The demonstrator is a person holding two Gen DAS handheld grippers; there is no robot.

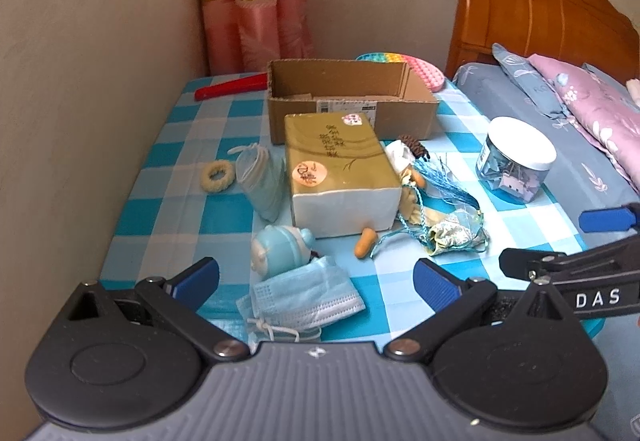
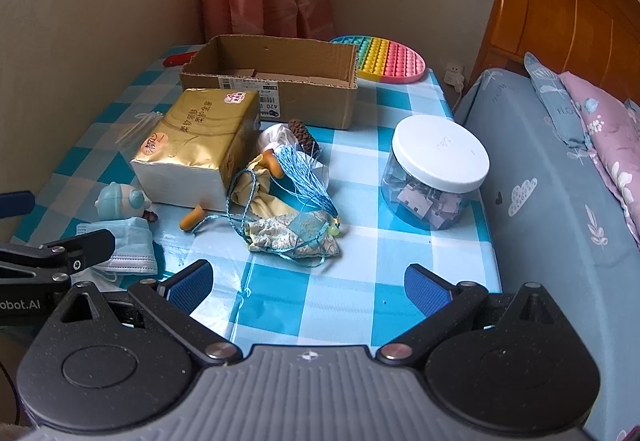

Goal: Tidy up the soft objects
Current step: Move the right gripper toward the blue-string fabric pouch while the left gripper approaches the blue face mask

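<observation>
Both tools spread wide and gripping nothing: left gripper (image 1: 316,277) hovering right over a crumpled light-blue surgical mask (image 1: 304,295) at the near edge of the blue-and-white checked table (image 1: 400,289), right gripper (image 2: 308,281) low over bare cloth. Gold-wrapped tissue pack (image 1: 340,177) dead centre, open brown cardboard box (image 1: 348,101) touching it at 12 o'clock. At 9 o'clock of the pack, a folded pale-blue mask (image 1: 260,181) and cream fluffy hair tie (image 1: 218,175). At 4 o'clock, a floral drawstring pouch with blue tassel cords (image 2: 294,237), orange foam earplug (image 1: 365,243) just beside. Small blue-capped toy figure (image 1: 280,247) touching the near mask. Clear plastic jar with white lid (image 2: 438,171) off at 3 o'clock, rainbow pop-it mat (image 2: 384,59) behind the box.
</observation>
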